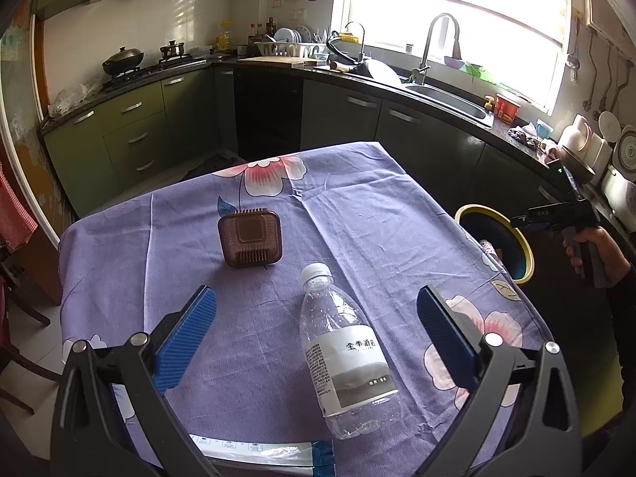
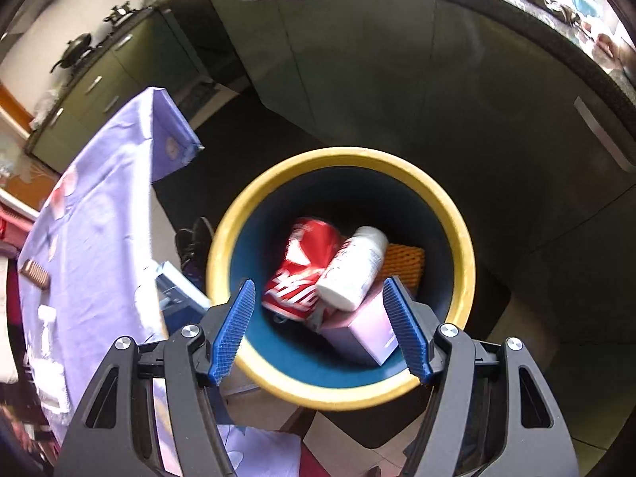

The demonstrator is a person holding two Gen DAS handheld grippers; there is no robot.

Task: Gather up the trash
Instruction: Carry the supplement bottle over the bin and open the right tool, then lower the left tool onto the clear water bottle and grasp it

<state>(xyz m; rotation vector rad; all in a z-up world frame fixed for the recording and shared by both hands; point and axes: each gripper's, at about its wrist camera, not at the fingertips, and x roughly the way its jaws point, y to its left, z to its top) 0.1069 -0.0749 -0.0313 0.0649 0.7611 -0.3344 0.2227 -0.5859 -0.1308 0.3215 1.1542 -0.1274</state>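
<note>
Beside table (image 1: 357,206), bin (image 2: 457,214) holds can (image 2: 302,266) beneath empty, parted right tongs (image 2: 320,332).

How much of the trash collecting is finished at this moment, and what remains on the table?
Done: a red can, a white bottle and a box lie in the bin. In hand: nothing; the right gripper is open above the bin, and the left gripper is open around the water bottle. Left: that bottle, the brown tray and a wrapper at the table edge.
</note>
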